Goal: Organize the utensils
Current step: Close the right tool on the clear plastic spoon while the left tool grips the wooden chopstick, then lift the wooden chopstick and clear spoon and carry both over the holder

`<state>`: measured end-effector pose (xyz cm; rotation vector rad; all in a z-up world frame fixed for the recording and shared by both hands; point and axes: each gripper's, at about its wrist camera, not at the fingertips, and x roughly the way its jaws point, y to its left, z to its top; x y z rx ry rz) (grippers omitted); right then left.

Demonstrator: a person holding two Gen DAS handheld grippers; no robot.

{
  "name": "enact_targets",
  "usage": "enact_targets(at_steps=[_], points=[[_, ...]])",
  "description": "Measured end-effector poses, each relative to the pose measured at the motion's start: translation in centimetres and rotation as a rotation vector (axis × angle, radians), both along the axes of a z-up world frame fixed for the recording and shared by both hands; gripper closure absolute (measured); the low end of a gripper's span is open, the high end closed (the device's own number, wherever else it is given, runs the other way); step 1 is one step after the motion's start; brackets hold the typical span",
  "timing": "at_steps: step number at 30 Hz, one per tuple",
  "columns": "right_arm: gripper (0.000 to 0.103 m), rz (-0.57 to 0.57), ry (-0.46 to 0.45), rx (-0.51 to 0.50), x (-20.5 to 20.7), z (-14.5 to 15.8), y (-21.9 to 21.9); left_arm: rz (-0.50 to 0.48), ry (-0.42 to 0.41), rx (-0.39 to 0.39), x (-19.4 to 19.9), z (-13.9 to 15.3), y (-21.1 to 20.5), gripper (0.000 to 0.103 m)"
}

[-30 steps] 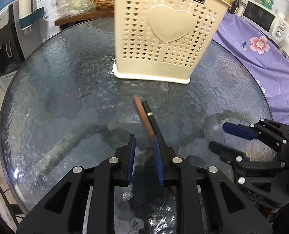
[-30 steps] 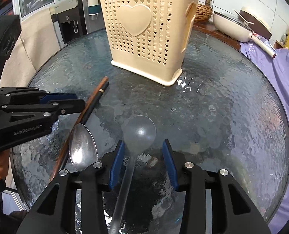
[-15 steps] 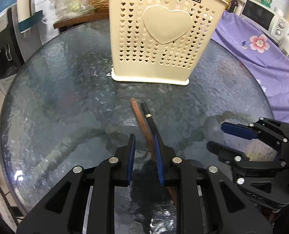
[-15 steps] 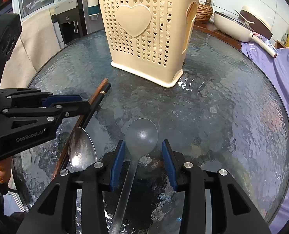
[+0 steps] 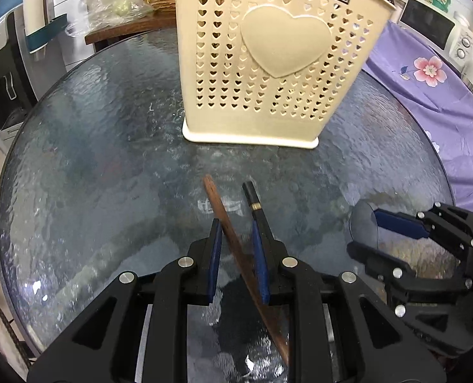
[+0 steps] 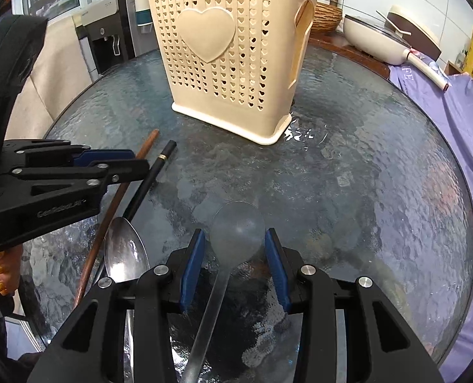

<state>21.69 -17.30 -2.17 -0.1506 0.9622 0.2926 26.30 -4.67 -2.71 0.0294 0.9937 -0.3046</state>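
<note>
While both hands are hovering low over the round glass desk (image 5: 92, 146), the left tongs (image 5: 236, 249) are standing only narrowly apart, straddling a brown wooden chopstick (image 5: 226, 223) that is lying slantwise between the blue pads; whether the pads are actually pressing on it I cannot tell. A black chopstick (image 5: 254, 201) with a gold band is lying just to the right of the brown one, passing along the outside of the right pad. In the right wrist view the right tongs (image 6: 236, 255) are standing moderately open around the bowl of a translucent plastic spoon (image 6: 236, 233), whose handle is running back toward the camera between the fingers; the pads are sitting close to the bowl's sides, and contact is not clear. A shiny metal spoon (image 6: 124, 249) is lying on the glass just left of the plastic one, near the two chopsticks. At the far side of the desk a cream perforated utensil basket (image 6: 223, 63) with a raised heart on its front is standing upright, well apart from all four utensils. A purple flowered cloth (image 5: 427, 73) is lying to the right beyond the desk.
</note>
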Motion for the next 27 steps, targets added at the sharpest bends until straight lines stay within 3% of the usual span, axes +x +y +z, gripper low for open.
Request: enact_targets(at_steps=[10, 13, 18, 27], points=[[0.062, -0.03, 0.014, 0.012, 0.8, 0.0, 0.5, 0.009, -0.006, 0.013, 1.4, 0.0, -0.1, 0.092], [0.068, -0.029, 0.014, 0.008, 0.9, 0.0, 0.6, 0.014, -0.005, 0.003, 1.8, 0.0, 0.1, 0.092], [0.068, -0.023, 0.002, 0.028, 1.0, -0.1, 0.4, 0.032, -0.01, -0.01, 2.2, 0.0, 0.7, 0.094], [0.068, 0.035, -0.092, 0.115, -0.5, 2.5, -1.2, 0.035, -0.13, -0.05, 0.0, 4.4, 2.1, 0.095]])
